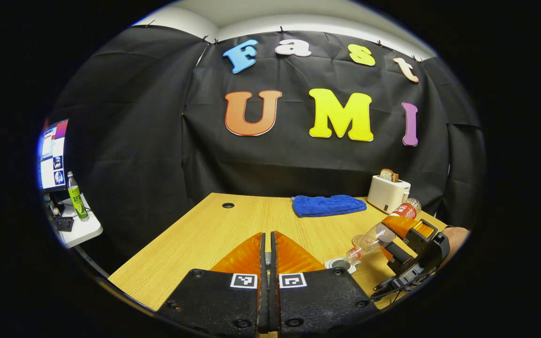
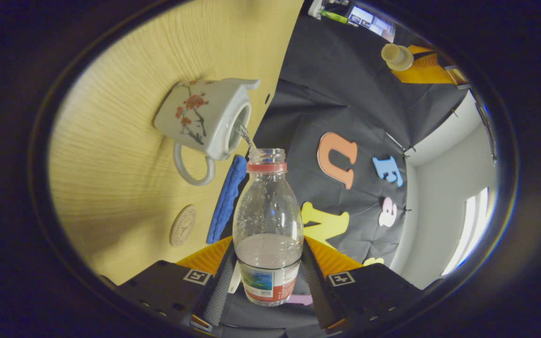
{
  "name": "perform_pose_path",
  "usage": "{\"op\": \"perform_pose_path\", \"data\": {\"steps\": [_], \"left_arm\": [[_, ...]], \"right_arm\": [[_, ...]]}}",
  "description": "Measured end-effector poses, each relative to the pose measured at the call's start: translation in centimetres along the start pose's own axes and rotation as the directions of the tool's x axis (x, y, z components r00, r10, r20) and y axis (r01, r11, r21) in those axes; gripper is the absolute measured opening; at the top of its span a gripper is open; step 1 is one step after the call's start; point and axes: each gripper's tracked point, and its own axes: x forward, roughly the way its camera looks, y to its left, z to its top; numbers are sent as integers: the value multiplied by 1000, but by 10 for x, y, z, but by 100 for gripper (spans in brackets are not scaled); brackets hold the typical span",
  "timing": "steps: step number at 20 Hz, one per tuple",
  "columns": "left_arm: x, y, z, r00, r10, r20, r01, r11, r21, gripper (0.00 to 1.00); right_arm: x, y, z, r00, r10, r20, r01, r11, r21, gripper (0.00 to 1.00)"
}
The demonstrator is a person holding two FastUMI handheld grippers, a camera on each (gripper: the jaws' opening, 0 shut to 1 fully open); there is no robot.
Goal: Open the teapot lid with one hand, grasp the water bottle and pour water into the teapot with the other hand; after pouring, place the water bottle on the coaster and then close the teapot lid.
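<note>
My right gripper (image 2: pixel 267 246) is shut on a clear water bottle (image 2: pixel 267 211), tipped mouth-down, about a third full. A thin stream of water (image 2: pixel 246 136) runs from its mouth into the open top of a white teapot (image 2: pixel 204 117) painted with red blossoms. In the left gripper view the same bottle (image 1: pixel 383 230) slants down to the teapot's opening (image 1: pixel 341 264), held by the right gripper (image 1: pixel 399 230). My left gripper (image 1: pixel 266 234) is shut; the right gripper view shows the left gripper (image 2: pixel 409 63) holding the teapot lid (image 2: pixel 396 56) aloft. A round coaster (image 2: pixel 182 225) lies beside the teapot.
On the wooden table (image 1: pixel 214 230), a folded blue cloth (image 1: pixel 328 205) lies at the back, with a white toaster (image 1: pixel 388 192) holding bread to its right. A cable hole (image 1: pixel 227 205) is near the far edge. A side desk carries a monitor (image 1: pixel 53 155) and a green bottle (image 1: pixel 77 202).
</note>
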Motion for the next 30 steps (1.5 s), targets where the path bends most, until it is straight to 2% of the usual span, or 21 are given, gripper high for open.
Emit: {"op": "perform_pose_path", "data": {"steps": [6, 7, 12, 16, 18, 25, 30], "left_arm": [[1, -1, 0, 1000, -3, -4, 3, 1000, 7, 3], [1, -1, -2, 1000, -3, -6, 3, 1000, 8, 3], [1, -1, -2, 1000, -3, -10, 3, 1000, 12, 3], [2, -1, -4, 1000, -1, -15, 1, 1000, 22, 3], [4, -2, -6, 1000, 2, -20, -2, 1000, 30, 3], [3, -3, -5, 1000, 1, -18, 0, 999, 41, 3], [4, -1, -6, 1000, 8, -21, -7, 999, 39, 3]], "right_arm": [[-6, -16, 5, 998, -57, 17, 59, 995, -87, 75], [-6, -18, 5, 998, -64, 20, 65, 993, -96, 77], [-5, -23, 5, 996, -85, 24, 87, 987, -134, 75], [-5, -26, 3, 995, -95, 23, 97, 983, -153, 77], [-6, -26, 4, 995, -96, 26, 99, 983, -157, 75], [-3, -31, 4, 994, -105, 22, 107, 982, -155, 77], [-1, -32, 3, 992, -126, 13, 126, 987, -96, 77]]}}
